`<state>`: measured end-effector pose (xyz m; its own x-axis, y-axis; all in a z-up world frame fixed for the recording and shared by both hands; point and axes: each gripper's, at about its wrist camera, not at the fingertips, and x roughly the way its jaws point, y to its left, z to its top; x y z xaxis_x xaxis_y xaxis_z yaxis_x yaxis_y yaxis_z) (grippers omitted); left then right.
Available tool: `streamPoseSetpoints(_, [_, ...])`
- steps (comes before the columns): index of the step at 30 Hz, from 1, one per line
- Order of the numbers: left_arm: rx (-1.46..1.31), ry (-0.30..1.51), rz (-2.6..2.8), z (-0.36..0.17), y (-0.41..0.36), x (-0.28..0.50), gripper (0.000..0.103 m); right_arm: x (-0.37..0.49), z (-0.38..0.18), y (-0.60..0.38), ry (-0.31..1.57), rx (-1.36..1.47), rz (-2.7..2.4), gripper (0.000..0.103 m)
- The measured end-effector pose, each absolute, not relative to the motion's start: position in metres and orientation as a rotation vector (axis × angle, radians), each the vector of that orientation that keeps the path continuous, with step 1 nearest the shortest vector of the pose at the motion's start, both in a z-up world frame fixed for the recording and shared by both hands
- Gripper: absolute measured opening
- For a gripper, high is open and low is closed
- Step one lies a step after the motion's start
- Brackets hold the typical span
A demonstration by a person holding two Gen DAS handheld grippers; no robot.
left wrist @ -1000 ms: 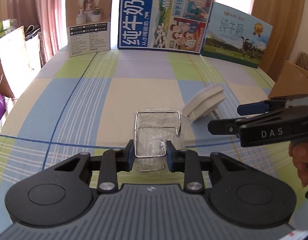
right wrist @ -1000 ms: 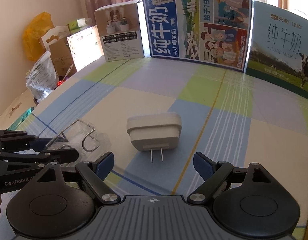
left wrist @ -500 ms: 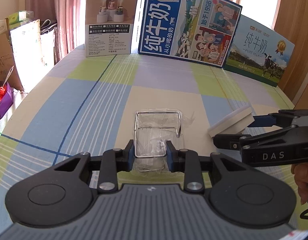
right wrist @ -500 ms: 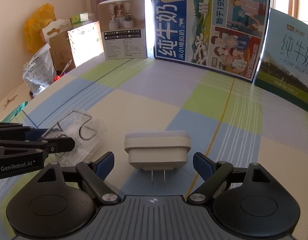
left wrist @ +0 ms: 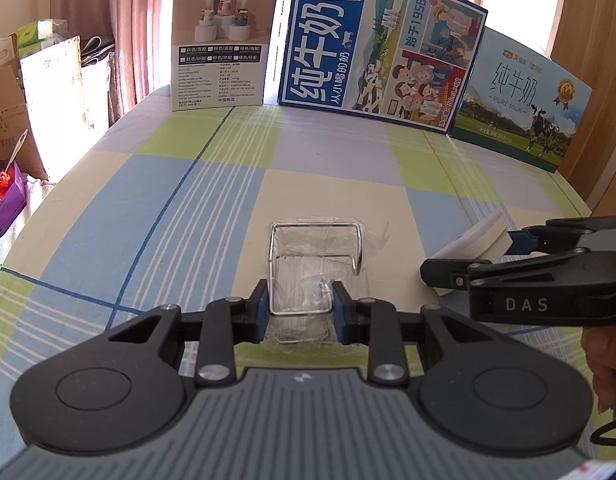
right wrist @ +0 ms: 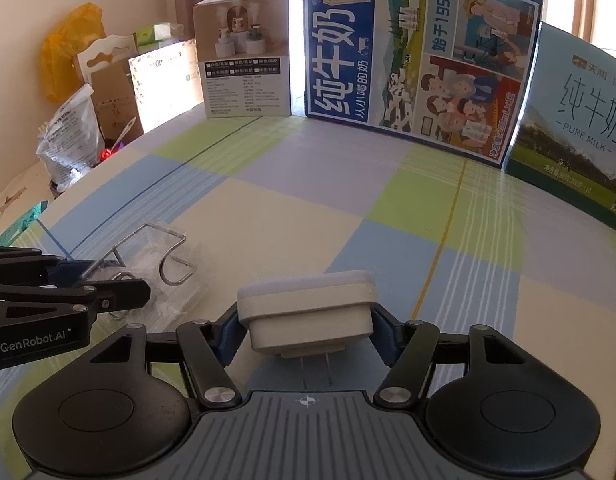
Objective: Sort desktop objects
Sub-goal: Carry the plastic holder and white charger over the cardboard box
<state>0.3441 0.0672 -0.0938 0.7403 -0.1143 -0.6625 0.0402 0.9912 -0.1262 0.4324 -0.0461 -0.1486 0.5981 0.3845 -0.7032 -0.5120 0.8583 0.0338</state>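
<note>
Closing in from wide open, the right gripper (right wrist: 305,330) has just drawn its jaws onto the white plug adapter (right wrist: 308,312), which now sits between the blue pads (right wrist: 227,334) and appears clamped at both sides; a second ago the adapter lay free on the cloth ahead of the spread jaws. Its two metal prongs point back toward the camera, and its wide face is tilted upward.

Just left of the adapter lies the wire rack in clear plastic wrap (left wrist: 316,264). The left gripper (left wrist: 301,312) is clenched on the near end of that rack, its pads (left wrist: 261,312) pressing the wire frame from either side, as they did before. Whether the rack is lifted off the cloth or resting on it is hard to tell from these views.

Both things are over the checked tablecloth (left wrist: 147,220). Well beyond the adapter, along the far edge, stand a humidifier box (left wrist: 221,40), a blue milk carton (left wrist: 382,44) and a green milk carton (left wrist: 524,108). Right of the adapter, in the left wrist view, a person's hand (left wrist: 606,364) holds the right gripper's handle.
</note>
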Motion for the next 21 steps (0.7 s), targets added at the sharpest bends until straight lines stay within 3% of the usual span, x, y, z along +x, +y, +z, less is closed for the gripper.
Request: streamPoseSetpoints(21, [-0.046, 0.702, -0.205, -0.051, 0.026, 0.29, 0.026, 0.34, -0.106, -0.1, 0.811, -0.181, 0.461, 0.062])
